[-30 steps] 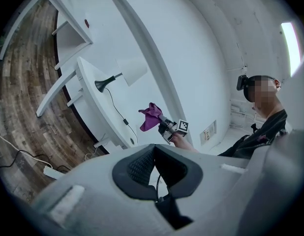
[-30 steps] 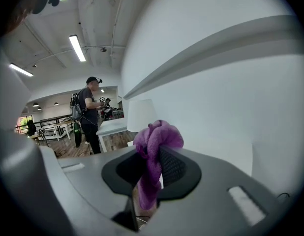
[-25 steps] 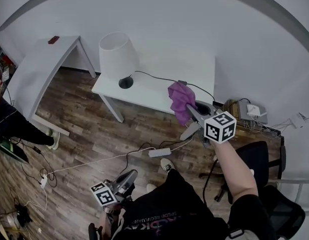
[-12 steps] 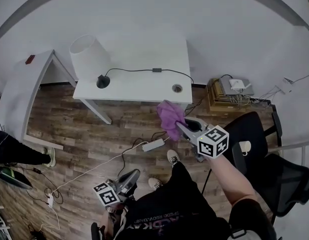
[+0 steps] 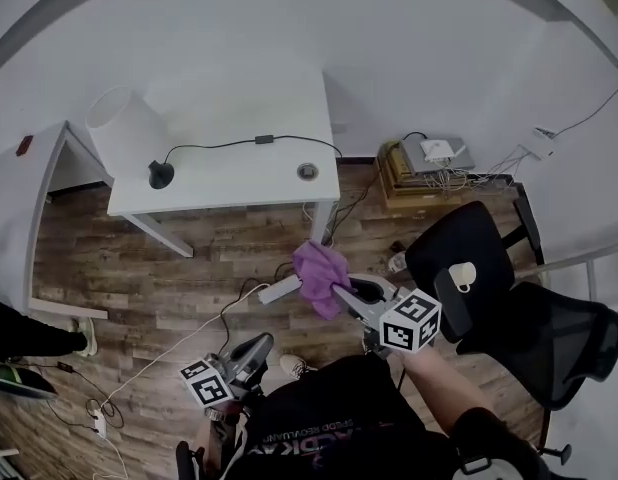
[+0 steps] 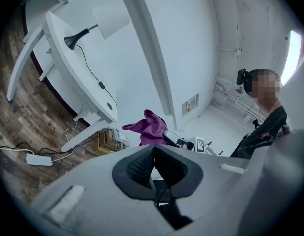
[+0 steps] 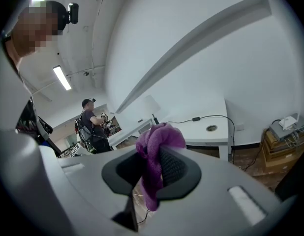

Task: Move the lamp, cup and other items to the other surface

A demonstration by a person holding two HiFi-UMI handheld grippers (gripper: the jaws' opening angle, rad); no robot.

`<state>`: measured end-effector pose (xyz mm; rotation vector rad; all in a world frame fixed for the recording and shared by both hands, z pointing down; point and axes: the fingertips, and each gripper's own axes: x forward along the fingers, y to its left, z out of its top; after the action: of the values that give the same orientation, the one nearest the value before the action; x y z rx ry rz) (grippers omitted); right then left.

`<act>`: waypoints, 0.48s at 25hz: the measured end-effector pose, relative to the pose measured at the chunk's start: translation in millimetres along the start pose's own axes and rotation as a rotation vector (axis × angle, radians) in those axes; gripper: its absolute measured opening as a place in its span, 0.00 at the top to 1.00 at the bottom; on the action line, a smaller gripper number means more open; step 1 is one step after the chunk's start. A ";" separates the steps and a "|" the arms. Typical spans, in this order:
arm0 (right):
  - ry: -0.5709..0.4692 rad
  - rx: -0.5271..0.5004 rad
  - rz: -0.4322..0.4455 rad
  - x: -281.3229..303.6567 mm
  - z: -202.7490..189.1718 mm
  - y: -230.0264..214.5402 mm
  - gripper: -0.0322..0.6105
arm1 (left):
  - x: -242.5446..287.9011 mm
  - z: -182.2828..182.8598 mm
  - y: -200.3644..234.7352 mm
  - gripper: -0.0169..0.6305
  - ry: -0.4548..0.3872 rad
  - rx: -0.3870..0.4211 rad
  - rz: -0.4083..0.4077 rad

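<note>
My right gripper (image 5: 341,293) is shut on a purple cloth (image 5: 317,274), which hangs over the wooden floor in front of the white table (image 5: 239,183). In the right gripper view the cloth (image 7: 154,144) is pinched between the ribbed pads and droops below them. A white-shaded lamp (image 5: 124,128) with a black base stands on the table's left end. A white cup (image 5: 462,276) sits on a black chair seat (image 5: 459,258) at the right. Low beside my body, my left gripper (image 5: 257,348) has its pads (image 6: 142,163) together, holding nothing. The left gripper view also shows the lamp (image 6: 100,23) and the cloth (image 6: 149,127).
A white power strip (image 5: 279,290) and cables lie on the floor below the table. A low wooden stand with a white box (image 5: 434,156) sits by the wall. A second black chair (image 5: 564,338) stands at the right, another white table (image 5: 44,208) at the left.
My right gripper has carried the cloth off the table, down and toward me, over the floor. The view has swung right, bringing the chairs and cup in. The left gripper has barely moved.
</note>
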<state>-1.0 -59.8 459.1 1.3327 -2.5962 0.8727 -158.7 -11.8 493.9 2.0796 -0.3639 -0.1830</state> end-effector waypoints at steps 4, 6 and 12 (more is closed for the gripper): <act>-0.018 0.008 -0.037 -32.8 -3.0 -23.2 0.85 | 39.0 -9.2 -11.0 0.97 0.043 0.010 -0.029; -0.034 0.005 -0.071 -54.4 -1.2 -38.2 0.85 | 62.5 -15.6 -17.6 0.97 0.079 0.013 -0.052; -0.091 0.055 -0.176 -118.1 7.3 -89.9 0.85 | 137.8 -30.7 -38.2 0.97 0.177 0.011 -0.126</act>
<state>142.0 -19.9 453.9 1.6232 -2.4872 0.8795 -13.2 -14.1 479.2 2.1122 -0.1263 -0.0709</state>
